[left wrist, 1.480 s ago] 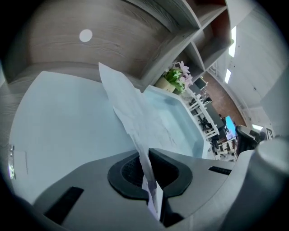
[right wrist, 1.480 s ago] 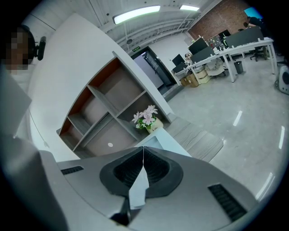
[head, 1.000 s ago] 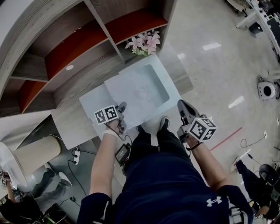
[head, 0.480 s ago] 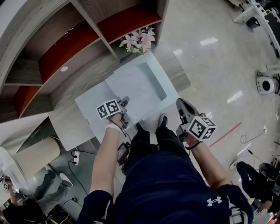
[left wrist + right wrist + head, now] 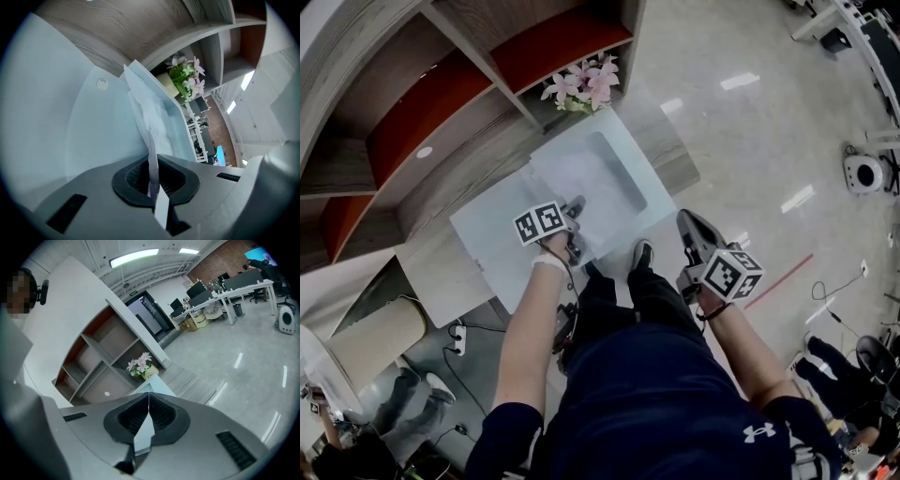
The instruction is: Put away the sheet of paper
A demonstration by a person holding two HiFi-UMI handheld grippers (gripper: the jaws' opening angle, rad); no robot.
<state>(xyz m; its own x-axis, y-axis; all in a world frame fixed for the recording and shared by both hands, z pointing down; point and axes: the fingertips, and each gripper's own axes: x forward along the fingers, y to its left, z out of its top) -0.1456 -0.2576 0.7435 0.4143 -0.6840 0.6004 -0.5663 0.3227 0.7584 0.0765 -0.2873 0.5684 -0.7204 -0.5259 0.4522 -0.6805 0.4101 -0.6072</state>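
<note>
A thin white sheet of paper [image 5: 581,178] lies over a pale blue plastic folder [image 5: 487,234] on the wooden counter [image 5: 431,272]. My left gripper [image 5: 575,211] is shut on the sheet's near edge. In the left gripper view the sheet [image 5: 150,126] runs edge-on up from the left gripper [image 5: 152,173], with the folder [image 5: 70,117] spread to the left and a blue flap just to its right. My right gripper [image 5: 686,223] hangs off the counter's near right side, shut and empty. In the right gripper view the right gripper [image 5: 149,399] has its pads pressed together.
A pot of pink flowers [image 5: 581,82] stands at the counter's far end, next to the curved wooden shelving [image 5: 441,103]. The person's shoes [image 5: 642,253] are below the counter edge. A round white device [image 5: 862,173] sits on the shiny floor at the right.
My left gripper has moved right and a little farther over the folder, carrying the sheet's edge with it. The right gripper has stayed where it was.
</note>
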